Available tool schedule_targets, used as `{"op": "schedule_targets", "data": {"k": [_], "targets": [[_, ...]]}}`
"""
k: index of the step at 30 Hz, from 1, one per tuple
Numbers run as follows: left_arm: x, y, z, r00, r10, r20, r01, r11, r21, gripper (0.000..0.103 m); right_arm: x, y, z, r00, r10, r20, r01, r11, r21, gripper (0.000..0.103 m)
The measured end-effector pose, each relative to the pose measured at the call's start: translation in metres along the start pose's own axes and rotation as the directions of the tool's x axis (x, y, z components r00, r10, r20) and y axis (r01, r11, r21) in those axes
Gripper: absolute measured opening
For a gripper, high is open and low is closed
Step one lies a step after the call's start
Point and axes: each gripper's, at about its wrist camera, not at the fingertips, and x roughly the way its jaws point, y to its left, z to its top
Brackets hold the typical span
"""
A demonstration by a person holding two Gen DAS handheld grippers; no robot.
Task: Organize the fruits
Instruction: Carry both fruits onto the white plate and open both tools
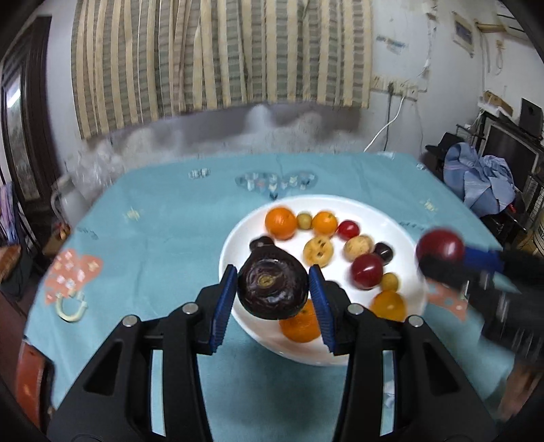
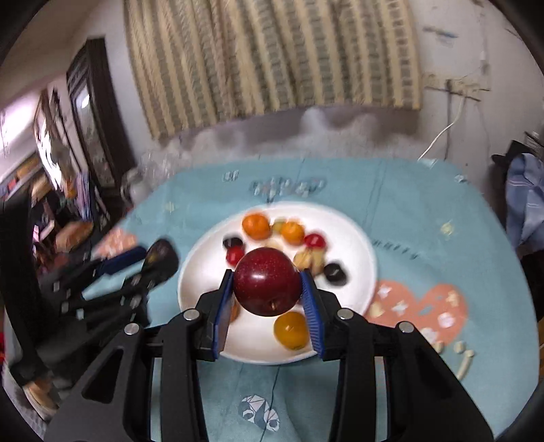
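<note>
A dark purple eggplant (image 1: 273, 288) is being gripped between the blue pads of the left gripper (image 1: 274, 299), above the near rim of the white plate (image 1: 234, 238). A red apple (image 2: 267, 281) is being clamped by the right gripper (image 2: 268, 306) over the same plate (oranges and smaller fruits are lying there).

— Any lettering you can read on anything?
— None. The cloth (image 1: 163, 217) on the worktop carries small printed marks, and a framed picture (image 1: 463, 31) hangs on the wall, but both are too blurred to read.
</note>
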Motion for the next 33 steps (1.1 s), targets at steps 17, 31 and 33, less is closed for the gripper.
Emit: {"op": "schedule_targets", "data": {"k": [17, 31, 33], "targets": [[0.057, 0.006, -0.004, 0.999, 0.001, -0.046, -0.002, 1.0, -0.008, 0.052, 0.048, 0.022, -0.024, 0.995, -0.069, -0.071, 0.059, 0.989, -0.137, 0.043], [-0.012, 0.013, -0.022, 0.998, 0.058, -0.004, -0.059, 0.997, -0.049, 0.065, -0.013, 0.027, -0.028, 0.999, -0.045, -0.001, 0.045, 0.998, -0.051, 0.045], [-0.027, 0.012, -0.029, 0.998, 0.068, 0.002, -0.068, 0.996, -0.057, 0.067, -0.024, 0.03, -0.035, 0.999, -0.042, 0.007, 0.042, 0.998, -0.037, 0.049]]}}
